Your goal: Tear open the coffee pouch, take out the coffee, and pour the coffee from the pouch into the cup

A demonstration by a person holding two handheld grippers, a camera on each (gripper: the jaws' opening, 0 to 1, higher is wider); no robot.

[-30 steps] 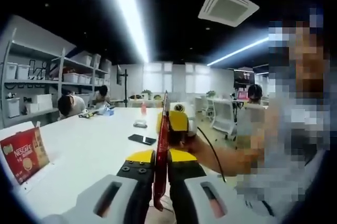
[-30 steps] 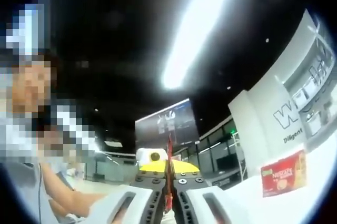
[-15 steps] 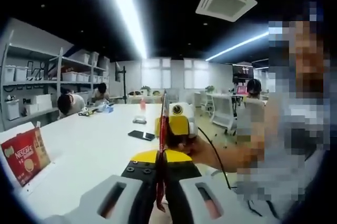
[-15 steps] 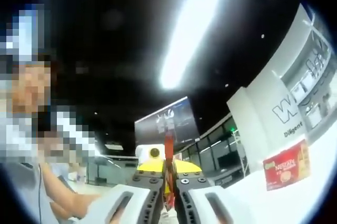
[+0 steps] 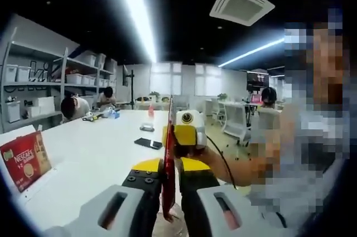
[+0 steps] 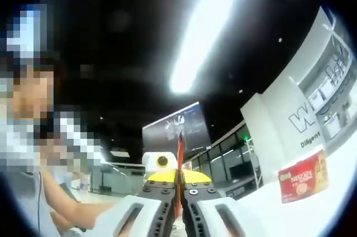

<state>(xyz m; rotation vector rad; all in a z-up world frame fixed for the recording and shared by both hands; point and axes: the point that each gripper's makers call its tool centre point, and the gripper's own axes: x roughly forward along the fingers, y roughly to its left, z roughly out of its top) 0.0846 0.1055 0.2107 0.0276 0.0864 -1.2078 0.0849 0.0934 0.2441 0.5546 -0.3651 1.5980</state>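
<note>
I see the red coffee pouch (image 5: pixel 168 153) edge-on as a thin upright strip held in the air above the white table (image 5: pixel 95 164). My left gripper (image 5: pixel 169 165) is shut on its lower part between the yellow-tipped jaws. Facing it from the far side, my right gripper (image 5: pixel 186 135) is clamped on the same pouch, with a person's hand behind it. In the right gripper view the pouch (image 6: pixel 179 159) rises as a red sliver from my right gripper (image 6: pixel 179 178), which is shut on it. The left gripper (image 6: pixel 163 163) sits just beyond it.
A red Nescafe box (image 5: pixel 24 159) stands on the table at the left and appears again as the box (image 6: pixel 303 177) at the right. A black phone (image 5: pixel 149 143) lies mid-table. Shelves (image 5: pixel 39 86) line the left wall. People sit at the far end.
Both grippers stay clamped on the pouch. The right gripper has edged slightly in the left gripper view, and the pouch edge looks straighter in the right gripper view than half a second ago.
</note>
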